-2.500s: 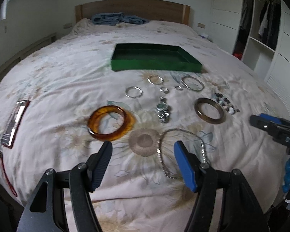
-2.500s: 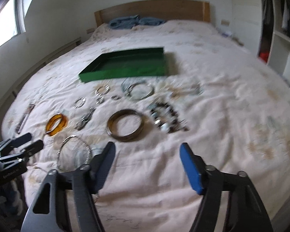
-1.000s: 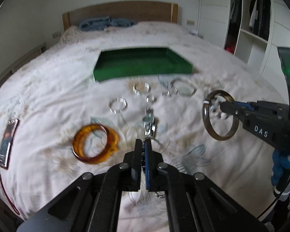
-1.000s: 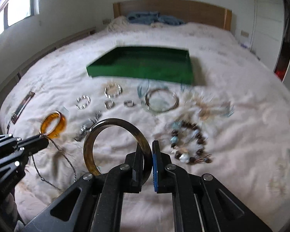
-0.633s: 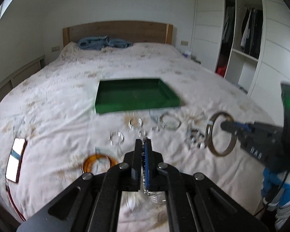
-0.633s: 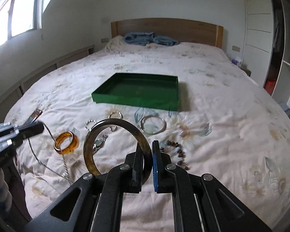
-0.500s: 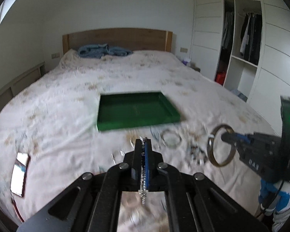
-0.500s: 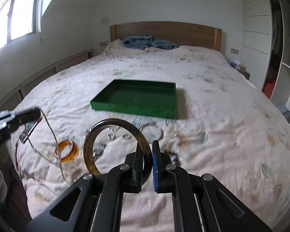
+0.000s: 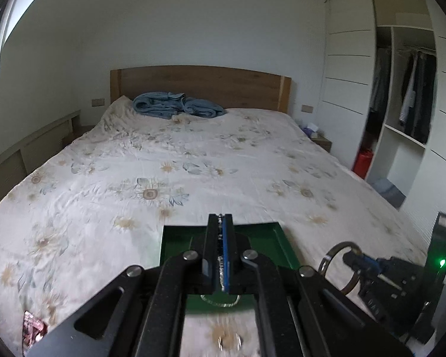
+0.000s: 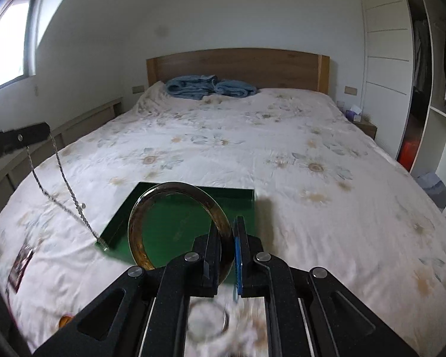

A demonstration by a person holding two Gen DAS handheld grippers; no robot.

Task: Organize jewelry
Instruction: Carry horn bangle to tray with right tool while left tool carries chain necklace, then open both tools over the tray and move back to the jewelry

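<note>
Lifted well clear of the bedspread (image 9: 104,178) since a second ago. Left gripper (image 9: 220,226) clamped on the silver chain (image 10: 59,190), dangling below its fingertips with the loose end just touching the near left corner of the green tray (image 10: 178,226). Right gripper (image 10: 226,238) pinched on the brown bangle (image 10: 175,196), upright, now directly above the tray instead of over the scattered pieces. Both carried across; probably only lowering and release left for these two.

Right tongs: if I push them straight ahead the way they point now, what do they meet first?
Probably the green tray: the right tongs, shut on the brown bangle, aim over its floor towards its far wall. Beyond lies bedspread. Depth is uncertain.
</note>
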